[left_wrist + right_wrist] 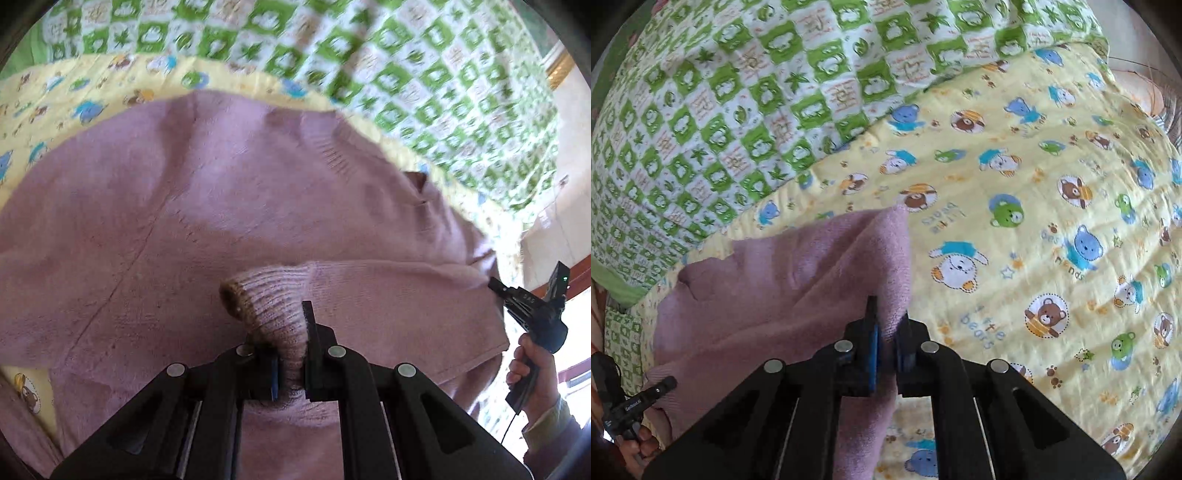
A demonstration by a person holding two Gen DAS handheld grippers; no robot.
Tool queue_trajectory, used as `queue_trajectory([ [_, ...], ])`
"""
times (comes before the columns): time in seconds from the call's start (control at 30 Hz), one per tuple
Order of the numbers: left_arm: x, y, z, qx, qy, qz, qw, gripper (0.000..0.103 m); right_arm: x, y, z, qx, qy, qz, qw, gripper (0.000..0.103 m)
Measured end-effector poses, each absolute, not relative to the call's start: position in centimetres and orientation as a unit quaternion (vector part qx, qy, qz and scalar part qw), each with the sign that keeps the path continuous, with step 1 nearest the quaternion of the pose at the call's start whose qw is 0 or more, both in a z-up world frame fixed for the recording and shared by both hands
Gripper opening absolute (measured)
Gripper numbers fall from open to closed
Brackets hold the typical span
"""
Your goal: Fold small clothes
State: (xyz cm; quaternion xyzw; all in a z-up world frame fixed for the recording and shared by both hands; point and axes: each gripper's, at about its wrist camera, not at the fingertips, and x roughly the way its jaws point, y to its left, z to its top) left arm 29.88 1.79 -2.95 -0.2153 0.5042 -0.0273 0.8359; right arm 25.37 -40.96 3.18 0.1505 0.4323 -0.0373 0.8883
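Note:
A small pink knitted sweater lies spread on a yellow bear-print blanket. My left gripper is shut on the sweater's ribbed sleeve cuff, which has a brown rim and lies across the sweater's body. My right gripper is shut on the sweater's edge, lifting it into a fold over the blanket. The right gripper also shows in the left wrist view at the sweater's right side. The left gripper's body shows at the lower left of the right wrist view; its fingertips are hidden.
A green and white checked quilt lies beyond the yellow blanket, also in the left wrist view. A person's hand holds the right gripper's handle. A bright window or wall area is at the far right.

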Motion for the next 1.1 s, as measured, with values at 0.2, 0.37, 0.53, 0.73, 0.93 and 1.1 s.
queue_trajectory([
  [0.2, 28.3, 3.6, -4.1, -0.21, 0.508, -0.013, 0.835, 0.007, 26.1, -40.4, 1.4, 0.159, 0.441, -0.05, 0.882, 0.018],
  [0.37, 27.8, 4.1, -4.2, -0.225, 0.499, -0.013, 0.837, 0.008, 23.8, -39.7, 3.3, 0.174, 0.421, -0.056, 0.888, 0.054],
  [0.53, 27.7, 3.6, -4.4, -0.228, 0.5, -0.013, 0.835, 0.008, 19.7, -37.8, 3.1, 0.186, 0.432, -0.019, 0.882, 0.065],
  [0.73, 28.0, 3.3, -5.2, -0.204, 0.514, -0.006, 0.833, 0.008, 18.5, -35.3, -1.0, 0.128, 0.494, -0.019, 0.86, 0.024],
  [0.93, 26.8, 4.1, -4.3, -0.225, 0.519, 0.005, 0.824, 0.022, 17.8, -35.5, -0.2, 0.138, 0.488, -0.028, 0.861, 0.035],
  [1.1, 22.4, 6.7, -3.0, -0.266, 0.509, 0.025, 0.818, 0.027, 16.1, -34.8, 3.0, 0.152, 0.451, -0.026, 0.879, 0.058],
])
